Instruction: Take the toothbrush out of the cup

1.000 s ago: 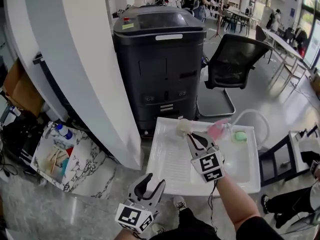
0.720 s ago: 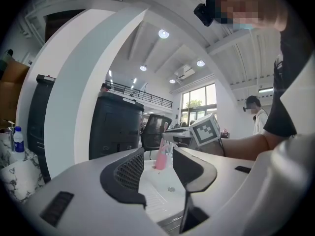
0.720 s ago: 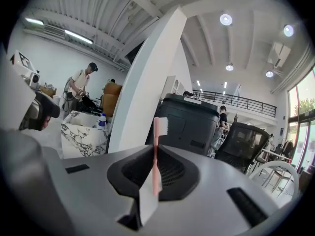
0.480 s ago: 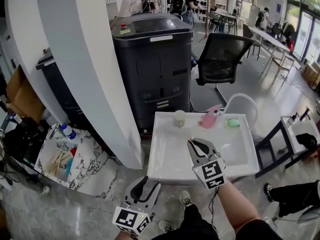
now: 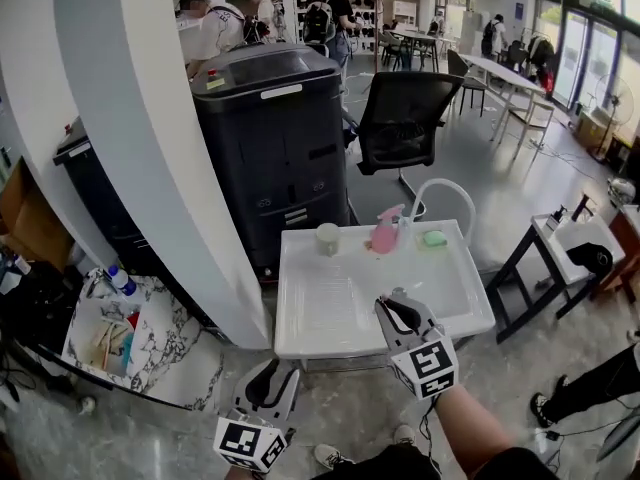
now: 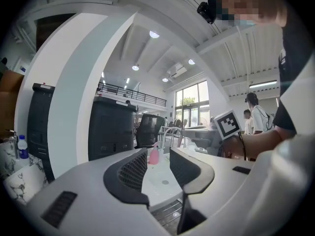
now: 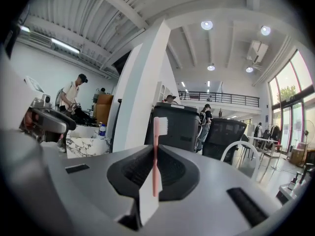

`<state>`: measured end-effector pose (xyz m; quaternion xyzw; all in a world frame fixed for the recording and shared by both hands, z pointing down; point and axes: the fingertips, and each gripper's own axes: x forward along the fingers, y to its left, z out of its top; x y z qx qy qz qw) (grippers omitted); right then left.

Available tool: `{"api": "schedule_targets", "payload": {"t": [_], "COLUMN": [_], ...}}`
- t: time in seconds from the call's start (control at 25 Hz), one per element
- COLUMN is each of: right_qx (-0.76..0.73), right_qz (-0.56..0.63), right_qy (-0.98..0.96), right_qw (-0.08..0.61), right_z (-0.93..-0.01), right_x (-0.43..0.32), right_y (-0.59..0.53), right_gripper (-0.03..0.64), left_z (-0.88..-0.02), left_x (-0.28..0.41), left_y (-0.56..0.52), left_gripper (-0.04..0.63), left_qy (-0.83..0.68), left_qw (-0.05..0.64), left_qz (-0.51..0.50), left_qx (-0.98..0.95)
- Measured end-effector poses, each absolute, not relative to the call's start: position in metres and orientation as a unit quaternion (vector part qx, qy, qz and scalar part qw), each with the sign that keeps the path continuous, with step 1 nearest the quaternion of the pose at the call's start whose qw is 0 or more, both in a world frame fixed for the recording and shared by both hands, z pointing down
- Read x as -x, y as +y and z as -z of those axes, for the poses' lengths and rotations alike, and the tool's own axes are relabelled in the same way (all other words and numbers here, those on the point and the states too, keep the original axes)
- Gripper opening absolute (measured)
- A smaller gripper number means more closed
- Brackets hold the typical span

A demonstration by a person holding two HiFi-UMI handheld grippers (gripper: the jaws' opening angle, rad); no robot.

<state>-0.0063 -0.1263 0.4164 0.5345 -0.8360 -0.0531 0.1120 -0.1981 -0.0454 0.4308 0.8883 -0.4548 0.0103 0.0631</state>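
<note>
**Toothbrush clear of the cup, clamped in the right gripper**

The right gripper (image 5: 398,310) has its jaws closed narrowly on a slim pink plastic toothbrush with white bristles (image 7: 155,151). In the right gripper view the toothbrush stands upright between the two dark pads, bristle head at the top, handle pinched low down. In the head view this gripper hangs over the near edge of the shallow white rectangular tray (image 5: 330,318).

The small pale round cup (image 5: 327,238) stands upright on the far part of that tray, well apart from the right gripper. Beside the cup stands a pink plastic spray bottle (image 5: 385,233), and further right lies a small green lump (image 5: 433,238).

The left gripper (image 5: 272,386) is nearer the person than the tray, over the grey floor. Its jaws stand apart with nothing between them; they have just been closing partway. The left gripper view shows only the tray and the spray bottle through the gap.

Behind the tray are a tall black cabinet (image 5: 270,138) and a black mesh office chair (image 5: 400,118); a broad white pillar (image 5: 150,148) rises at the left.
</note>
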Motion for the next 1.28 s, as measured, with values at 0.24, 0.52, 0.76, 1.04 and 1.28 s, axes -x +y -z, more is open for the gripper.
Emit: {"api": "schedule_targets", "payload": {"t": [0.24,0.52,0.76,1.04,1.28], "right_qx": [-0.548,-0.533,-0.514,-0.494,-0.481], "right_qz": [0.031,0.005,-0.004,-0.012,-0.016], "right_qy": [-0.831,-0.843,-0.856,-0.868,-0.876], "right_qw": [0.089,0.064,0.057,0.043,0.041], "right_z": [-0.409,-0.406,-0.412,-0.417,-0.418], "right_x": [-0.043,-0.105,-0.146,-0.175,-0.181], "right_y": [-0.091,-0.044,-0.007,0.028,0.047], "right_gripper": [0.035,0.035,0.035,0.035,0.035], "left_z": [-0.426,-0.415,-0.421,-0.431,-0.430], "left_x": [0.162,0.090,0.032,-0.007,-0.017], "left_y": [-0.033,-0.001,0.035,0.077,0.098], "left_gripper": [0.078,0.023,0.022,0.023,0.023], "left_qy": [-0.453,-0.460,-0.466,-0.478,-0.492], "left_qw": [0.056,0.061,0.066,0.064,0.063], "left_qz": [-0.004,0.002,-0.004,-0.012,-0.008], "left_qx": [-0.890,-0.886,-0.882,-0.876,-0.868]}}
